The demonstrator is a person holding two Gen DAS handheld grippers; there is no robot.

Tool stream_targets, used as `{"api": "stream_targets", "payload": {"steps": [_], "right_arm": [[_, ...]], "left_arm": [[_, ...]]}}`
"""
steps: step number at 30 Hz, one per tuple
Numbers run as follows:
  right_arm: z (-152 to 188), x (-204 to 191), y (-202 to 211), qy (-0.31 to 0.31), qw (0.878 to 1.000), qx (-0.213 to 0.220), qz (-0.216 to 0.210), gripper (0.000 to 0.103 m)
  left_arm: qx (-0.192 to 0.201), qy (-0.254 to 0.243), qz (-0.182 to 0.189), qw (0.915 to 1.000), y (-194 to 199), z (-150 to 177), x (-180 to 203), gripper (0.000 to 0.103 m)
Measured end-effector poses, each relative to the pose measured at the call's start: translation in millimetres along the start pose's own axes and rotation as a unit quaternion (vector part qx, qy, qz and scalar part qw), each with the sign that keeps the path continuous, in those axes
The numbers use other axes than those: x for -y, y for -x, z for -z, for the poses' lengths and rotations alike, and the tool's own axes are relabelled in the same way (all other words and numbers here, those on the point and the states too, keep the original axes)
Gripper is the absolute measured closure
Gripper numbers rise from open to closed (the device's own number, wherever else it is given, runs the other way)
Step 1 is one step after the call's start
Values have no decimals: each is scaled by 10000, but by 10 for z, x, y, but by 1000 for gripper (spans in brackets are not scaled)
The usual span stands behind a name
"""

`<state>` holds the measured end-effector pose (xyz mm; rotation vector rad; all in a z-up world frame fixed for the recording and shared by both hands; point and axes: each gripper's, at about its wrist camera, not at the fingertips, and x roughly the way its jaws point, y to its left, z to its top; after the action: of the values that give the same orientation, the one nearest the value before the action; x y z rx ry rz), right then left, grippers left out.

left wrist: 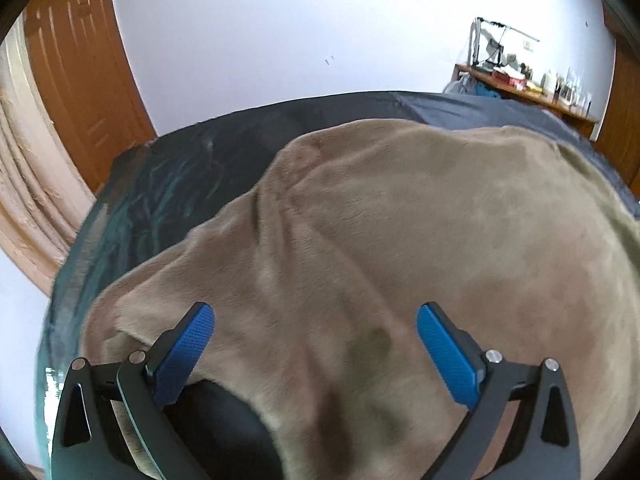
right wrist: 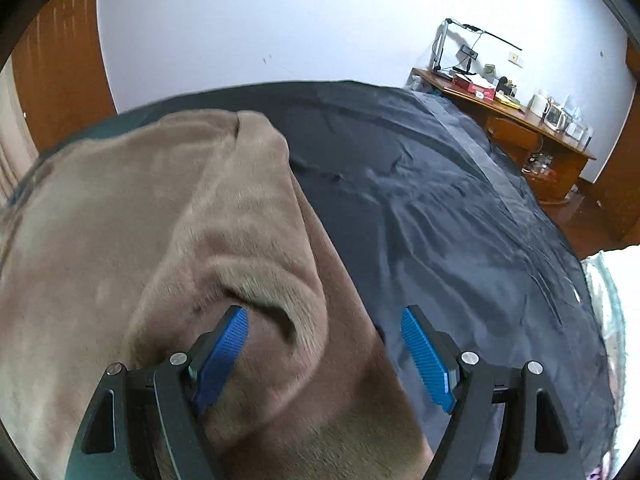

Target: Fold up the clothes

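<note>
Under my right gripper (right wrist: 322,354), jaws wide and empty, the brown fleece garment (right wrist: 224,216) on the dark bedsheet (right wrist: 440,200) shows its near edge running away from me, cloth leftward, while my left gripper (left wrist: 314,350), equally wide, hangs over its middle.

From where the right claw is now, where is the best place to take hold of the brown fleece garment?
Probably the raised, rolled edge of the brown fleece garment between the open right claw. It lifts off the dark sheet, so come from above, one pad each side of the roll.
</note>
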<state>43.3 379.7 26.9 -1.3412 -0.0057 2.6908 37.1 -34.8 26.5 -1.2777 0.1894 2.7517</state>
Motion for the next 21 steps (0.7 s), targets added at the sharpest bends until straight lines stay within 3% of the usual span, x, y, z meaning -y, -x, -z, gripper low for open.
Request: {"api": "stream_targets", "payload": {"steps": [5, 10, 21], "right_arm": [[145, 25, 97, 242, 9996, -137, -67, 22], [257, 53, 115, -27, 9994, -244, -255, 22], [299, 118, 100, -347, 9983, -212, -428, 22]], "left_arm": [[-145, 123, 219, 9996, -172, 17, 111, 1], [-281, 451, 437, 9976, -280, 53, 109, 1], [-318, 457, 433, 9975, -370, 124, 88, 1]]}}
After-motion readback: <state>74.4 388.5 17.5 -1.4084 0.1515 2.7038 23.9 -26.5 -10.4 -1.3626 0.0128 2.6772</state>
